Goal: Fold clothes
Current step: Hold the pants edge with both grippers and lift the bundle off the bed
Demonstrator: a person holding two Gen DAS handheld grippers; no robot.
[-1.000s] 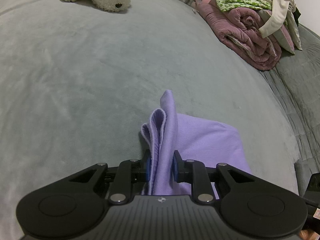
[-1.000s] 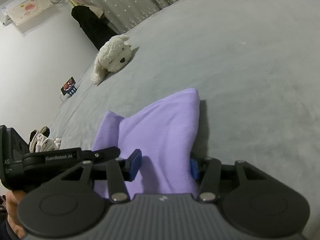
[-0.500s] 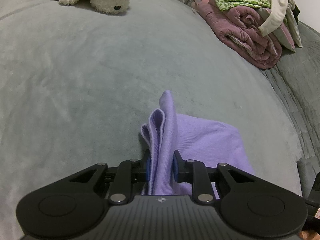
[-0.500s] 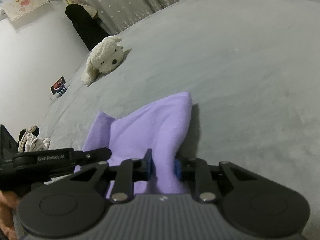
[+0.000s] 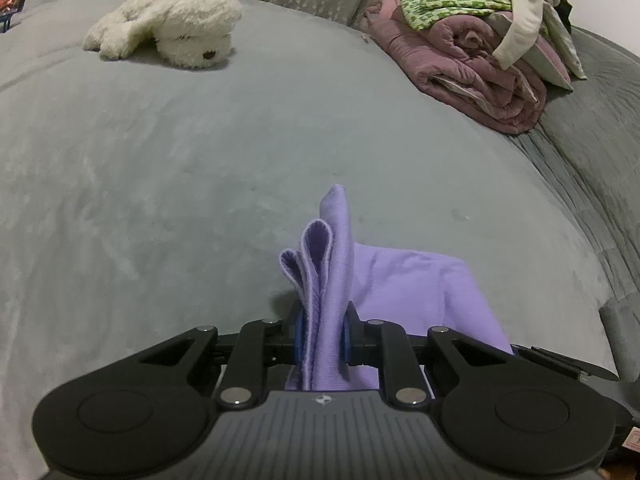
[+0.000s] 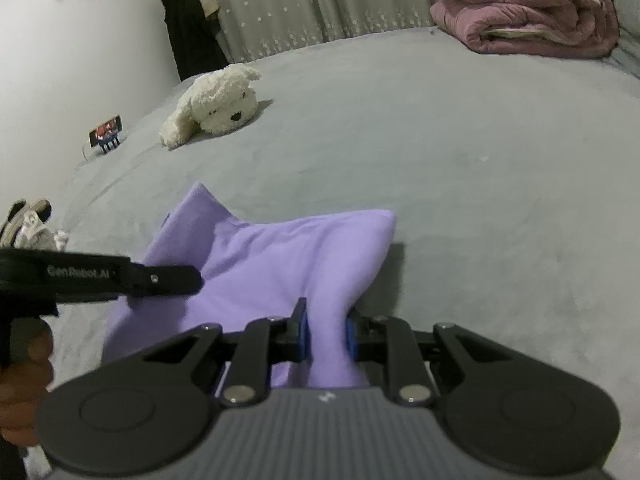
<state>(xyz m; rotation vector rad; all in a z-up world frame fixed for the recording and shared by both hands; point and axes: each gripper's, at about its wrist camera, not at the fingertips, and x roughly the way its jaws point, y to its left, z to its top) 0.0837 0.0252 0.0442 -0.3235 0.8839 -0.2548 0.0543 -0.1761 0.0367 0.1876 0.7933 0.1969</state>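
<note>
A lilac cloth lies partly lifted on the grey bed cover. In the left wrist view my left gripper pinches a bunched, layered edge of it, and its jaws are closing tighter on the fabric. The right gripper is shut on another raised fold of the same cloth, which stretches left toward the other tool. The left gripper's black body and the hand holding it show at the left edge of the right wrist view.
A white plush dog lies at the far side of the bed. A rolled pink quilt topped with loose clothes sits at the far right. A phone on a stand and small pale items lie at the left.
The right gripper's jaws have shut on the cloth fold that lay between them, and it has lifted slightly and rolled. The left gripper keeps its grip, tilted a little.
</note>
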